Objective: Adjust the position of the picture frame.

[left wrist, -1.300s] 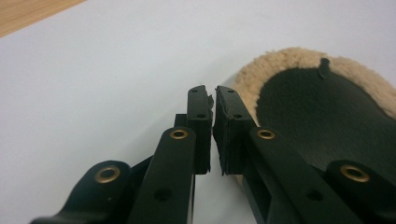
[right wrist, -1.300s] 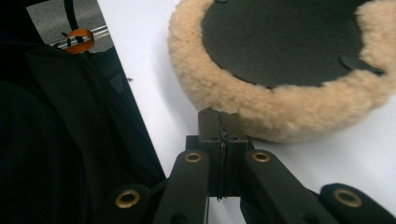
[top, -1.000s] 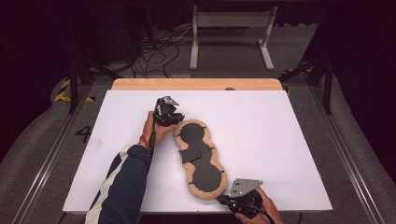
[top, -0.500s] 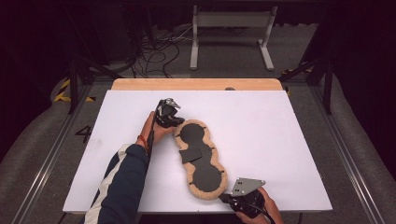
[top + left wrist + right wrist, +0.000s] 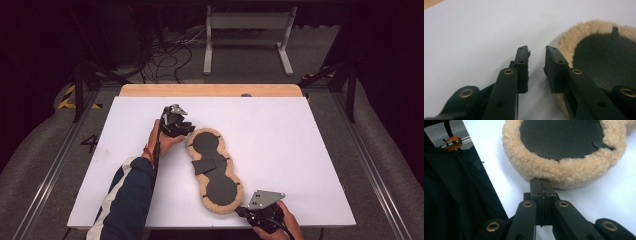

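Tan fleece pad (black centre)

A thick, curly tan fleece, woolly and rough to the look, is seen around the rim of the pad. Its inner panels are faced with a matt black, felt-like material. The table top is covered by a smooth, matt white sheet, and bare light wood is shown along the far edge strip. The jaws in both gripper views are made of matt black plastic, set with glossy brass-coloured rivets. A dull grey metal plate is carried on the right gripper.
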Action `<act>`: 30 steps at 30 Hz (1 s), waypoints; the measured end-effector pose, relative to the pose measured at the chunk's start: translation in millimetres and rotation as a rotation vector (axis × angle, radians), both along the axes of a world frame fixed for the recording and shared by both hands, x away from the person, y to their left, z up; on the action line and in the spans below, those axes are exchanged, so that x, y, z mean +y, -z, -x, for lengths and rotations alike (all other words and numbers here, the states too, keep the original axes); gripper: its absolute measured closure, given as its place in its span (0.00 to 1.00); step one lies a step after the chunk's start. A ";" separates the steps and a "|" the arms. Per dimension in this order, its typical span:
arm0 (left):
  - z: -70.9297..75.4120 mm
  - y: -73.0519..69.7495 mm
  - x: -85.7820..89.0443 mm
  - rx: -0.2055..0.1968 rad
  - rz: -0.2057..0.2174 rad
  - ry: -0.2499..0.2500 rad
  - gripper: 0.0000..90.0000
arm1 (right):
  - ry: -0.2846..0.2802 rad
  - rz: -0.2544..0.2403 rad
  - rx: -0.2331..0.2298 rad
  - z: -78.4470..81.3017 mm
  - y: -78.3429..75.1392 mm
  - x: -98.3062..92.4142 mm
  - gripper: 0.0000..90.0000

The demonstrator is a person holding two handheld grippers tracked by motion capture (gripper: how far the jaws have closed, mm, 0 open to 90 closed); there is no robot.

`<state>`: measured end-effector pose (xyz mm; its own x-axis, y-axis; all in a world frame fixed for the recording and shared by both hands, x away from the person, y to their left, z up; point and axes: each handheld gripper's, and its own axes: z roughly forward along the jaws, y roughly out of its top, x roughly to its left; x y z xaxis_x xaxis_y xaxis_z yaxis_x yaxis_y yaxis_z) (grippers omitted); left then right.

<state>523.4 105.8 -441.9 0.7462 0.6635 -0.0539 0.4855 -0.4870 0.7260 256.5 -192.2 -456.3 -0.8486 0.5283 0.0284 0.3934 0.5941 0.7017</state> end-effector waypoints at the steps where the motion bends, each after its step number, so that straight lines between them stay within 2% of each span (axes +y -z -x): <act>1: -1.1 -0.1 -3.4 0.006 0.005 0.000 0.80 | 0.002 0.001 0.000 0.1 -0.1 -0.1 1.00; 2: -3.6 -0.5 -7.1 -0.002 -0.004 0.006 0.79 | 0.007 0.004 -0.004 0.5 -0.2 -0.1 1.00; 4: -6.6 0.1 -14.7 0.007 0.001 -0.007 0.78 | 0.014 0.006 -0.007 0.6 -0.2 -0.5 1.00; 8: -15.3 -0.7 -22.7 0.021 -0.014 -0.007 0.74 | 0.017 0.006 -0.010 0.7 0.0 -0.2 1.00; 11: -16.7 -0.5 -32.3 0.027 -0.002 -0.009 0.72 | 0.014 0.002 -0.009 0.4 0.4 -0.8 1.00; 14: -19.3 2.6 -39.2 0.037 -0.003 -0.001 0.77 | 0.017 0.000 -0.007 0.4 0.5 -1.0 1.00; 18: -18.9 3.7 -42.7 0.059 0.001 0.036 0.92 | 0.016 -0.001 -0.012 1.1 0.7 -1.1 1.00; 19: -19.7 3.2 -42.5 0.052 -0.012 0.050 0.94 | 0.013 0.000 -0.012 1.3 0.5 -1.0 1.00; 20: -19.5 3.2 -43.3 0.059 -0.007 0.055 0.94 | 0.013 0.000 -0.012 1.7 0.3 -1.0 1.00; 21: -19.2 3.1 -43.9 0.058 -0.011 0.065 0.99 | 0.005 -0.004 -0.008 2.7 -0.1 -0.9 1.00; 25: -18.8 2.4 -43.5 0.065 -0.021 0.078 1.00 | -0.014 -0.024 -0.003 6.7 -3.8 -0.2 1.00; 26: -18.8 1.8 -42.5 0.065 -0.031 0.088 1.00 | -0.018 -0.017 -0.009 8.1 -4.2 0.8 1.00; 28: -18.2 1.8 -41.1 0.075 -0.031 0.091 1.00 | -0.019 -0.026 0.011 8.4 -2.6 1.8 1.00; 30: -17.8 1.9 -40.2 0.073 -0.029 0.097 1.00 | -0.023 -0.011 0.014 9.6 -0.3 5.5 1.00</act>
